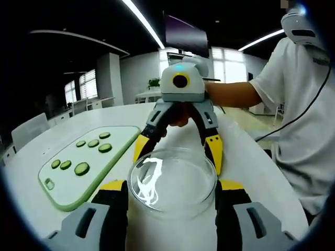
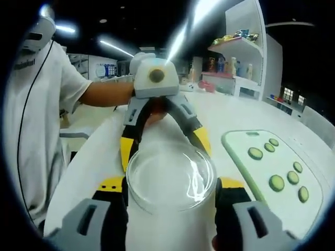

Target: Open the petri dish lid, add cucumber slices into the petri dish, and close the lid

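A clear round petri dish (image 1: 172,180) (image 2: 170,178) with its lid on sits on the white table (image 1: 31,172), held from two opposite sides. My left gripper (image 1: 172,187) has its yellow-and-black jaws pressed against the dish's near sides. My right gripper (image 1: 178,150) faces it from the far side, its yellow fingers (image 1: 214,152) flanking the rim. In the right gripper view the roles swap: my right gripper (image 2: 171,189) clasps the dish and the left gripper (image 2: 165,145) faces it. Several cucumber slices (image 1: 81,168) (image 2: 276,182) lie on a green-edged cutting board (image 1: 68,194) (image 2: 246,167).
A person in a white shirt (image 1: 306,130) (image 2: 31,115) stands close at the table's edge, with a black cable hanging down the chest. White chairs (image 1: 29,130) stand beyond the table. A shelf with bottles (image 2: 235,68) rises behind it.
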Tool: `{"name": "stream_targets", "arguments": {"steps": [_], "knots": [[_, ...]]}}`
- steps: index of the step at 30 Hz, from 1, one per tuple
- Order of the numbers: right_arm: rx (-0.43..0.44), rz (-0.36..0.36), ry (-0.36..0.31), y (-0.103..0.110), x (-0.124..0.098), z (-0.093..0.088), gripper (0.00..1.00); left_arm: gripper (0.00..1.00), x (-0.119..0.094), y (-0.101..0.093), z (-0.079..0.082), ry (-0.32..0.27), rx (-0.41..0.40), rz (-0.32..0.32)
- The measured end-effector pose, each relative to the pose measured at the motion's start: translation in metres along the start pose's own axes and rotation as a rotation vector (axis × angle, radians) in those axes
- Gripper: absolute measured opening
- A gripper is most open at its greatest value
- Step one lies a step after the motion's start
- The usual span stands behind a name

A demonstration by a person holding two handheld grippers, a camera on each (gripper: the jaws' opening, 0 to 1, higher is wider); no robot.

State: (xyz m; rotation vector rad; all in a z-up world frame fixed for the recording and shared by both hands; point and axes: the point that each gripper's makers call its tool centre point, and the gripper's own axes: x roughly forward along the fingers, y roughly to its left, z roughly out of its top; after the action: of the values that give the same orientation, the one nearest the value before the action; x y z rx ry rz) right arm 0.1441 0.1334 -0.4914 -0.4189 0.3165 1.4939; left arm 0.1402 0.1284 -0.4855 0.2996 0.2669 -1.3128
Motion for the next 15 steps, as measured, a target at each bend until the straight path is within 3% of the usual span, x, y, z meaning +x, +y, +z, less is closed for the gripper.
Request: {"name": "stream_targets", "arguments": {"steps": [15], "knots": [[0.004, 0.001, -0.001, 0.0009, -0.0002, 0.0011, 0.66, 0.67, 0.0, -0.0005, 0.0, -0.001, -0.005, -0.002]]}}
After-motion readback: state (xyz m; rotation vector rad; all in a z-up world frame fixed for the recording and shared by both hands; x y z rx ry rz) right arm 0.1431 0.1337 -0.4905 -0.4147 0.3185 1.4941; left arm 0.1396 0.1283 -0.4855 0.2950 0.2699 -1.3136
